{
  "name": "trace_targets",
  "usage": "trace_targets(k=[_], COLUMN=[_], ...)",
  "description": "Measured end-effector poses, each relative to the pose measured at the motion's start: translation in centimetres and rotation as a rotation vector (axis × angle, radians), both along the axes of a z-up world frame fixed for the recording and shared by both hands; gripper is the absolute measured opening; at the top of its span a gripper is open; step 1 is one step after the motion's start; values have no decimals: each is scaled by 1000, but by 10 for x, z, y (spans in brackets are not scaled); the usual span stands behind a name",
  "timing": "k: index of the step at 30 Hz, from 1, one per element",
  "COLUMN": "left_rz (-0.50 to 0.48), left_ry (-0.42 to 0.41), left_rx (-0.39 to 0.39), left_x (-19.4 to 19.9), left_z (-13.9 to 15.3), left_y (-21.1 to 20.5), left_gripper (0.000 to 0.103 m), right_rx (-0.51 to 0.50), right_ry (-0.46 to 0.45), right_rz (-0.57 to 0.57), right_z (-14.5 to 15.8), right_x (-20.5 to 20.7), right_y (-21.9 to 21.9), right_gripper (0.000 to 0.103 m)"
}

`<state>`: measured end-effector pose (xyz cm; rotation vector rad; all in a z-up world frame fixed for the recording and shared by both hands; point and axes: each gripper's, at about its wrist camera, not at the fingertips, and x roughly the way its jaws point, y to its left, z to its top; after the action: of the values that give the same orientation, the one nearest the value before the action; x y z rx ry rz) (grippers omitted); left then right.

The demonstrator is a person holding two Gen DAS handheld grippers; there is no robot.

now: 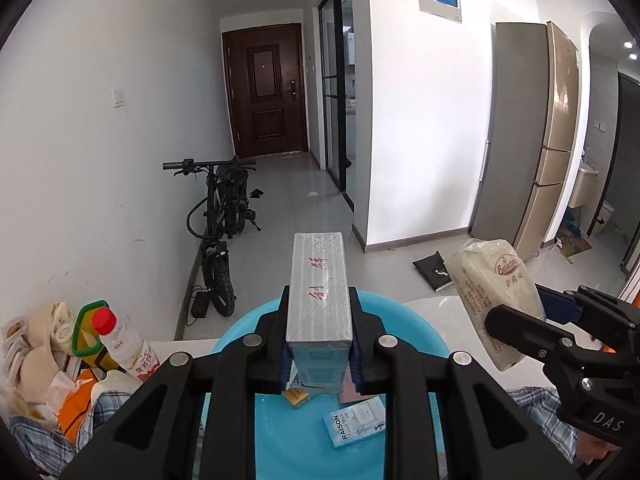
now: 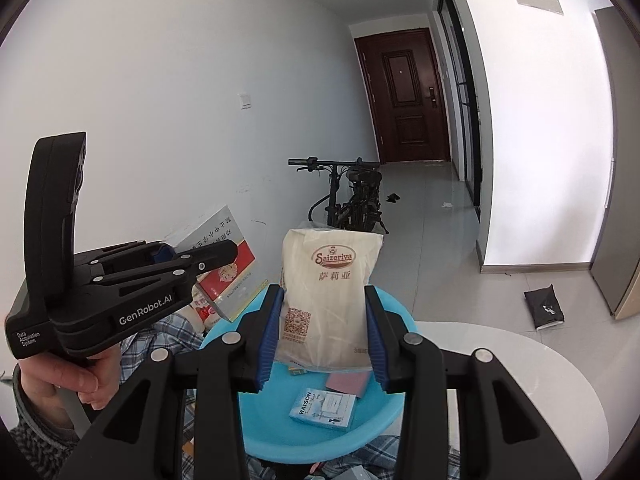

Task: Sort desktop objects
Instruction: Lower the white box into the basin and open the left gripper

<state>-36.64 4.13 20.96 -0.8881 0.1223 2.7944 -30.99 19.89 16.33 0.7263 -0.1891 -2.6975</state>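
While both claws hang above the blue basin (image 1: 236, 332), each one is clenched on its own load. The left claw (image 1: 319, 336) grips a grey box (image 1: 319, 280) wrapped in clear film, with red characters on its top face; the box stands up between the 2 fingers, raised over the basin. In the right wrist view the same box shows a red and white side (image 2: 228, 264), held at the left.

The right claw (image 2: 322, 336) grasps a pale bag (image 2: 328, 304) printed "Saizeriya" — the blue pads press its 2 sides, and the bag stands upright above the basin (image 2: 394, 404). In the left wrist view this bag (image 1: 496, 296) is tilted at the right, well apart from the box.

Inside the basin lie a light blue "RAISON" pack (image 2: 323, 409), a pink flat item (image 2: 347, 383) just beside it, and a small item partly hidden under the bag. The basin sits on a plaid cloth (image 1: 28, 432) on the white tabletop (image 2: 532, 360).

At the left of the tabletop stand a bottle with a red cap (image 1: 120, 340) and a green-handled oil bottle (image 1: 86, 336), among paper bags. A black bike (image 1: 224, 216) leans near the wall.
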Motion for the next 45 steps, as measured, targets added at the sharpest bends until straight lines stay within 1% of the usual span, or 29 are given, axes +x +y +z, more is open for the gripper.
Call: trace_targets(k=[4, 8, 12, 15, 17, 22, 28, 33, 40, 45], left_rz=[4, 14, 11, 21, 25, 23, 14, 10, 21, 25], left_ry=[-53, -102, -157, -178, -194, -236, -293, -323, -342, -350], left_rx=[35, 37, 50, 40, 37, 41, 49, 27, 4, 9], left_x=[-37, -68, -90, -106, -114, -123, -140, -147, -154, -157], left_z=[-10, -26, -43, -54, -62, -84, -107, -125, -139, -145], left_y=[-1, -1, -2, -1, -1, 4, 10, 16, 16, 13], left_gripper=[24, 24, 24, 24, 24, 24, 24, 24, 24, 24], right_rx=[12, 29, 42, 48, 47, 71, 119, 145, 141, 147], right_ry=[-24, -55, -108, -156, -169, -223, -274, -318, -350, -360], right_rz=[-15, -13, -8, 2, 14, 37, 49, 53, 62, 71], right_z=[-3, -10, -24, -38, -45, -62, -74, -85, -94, -99], right_x=[-25, -46, -65, -78, -87, -103, -113, -119, -123, -124], right_y=[-2, -6, -5, -5, -5, -6, -9, -11, -13, -15], right_gripper=[37, 37, 37, 37, 37, 37, 37, 37, 38, 37])
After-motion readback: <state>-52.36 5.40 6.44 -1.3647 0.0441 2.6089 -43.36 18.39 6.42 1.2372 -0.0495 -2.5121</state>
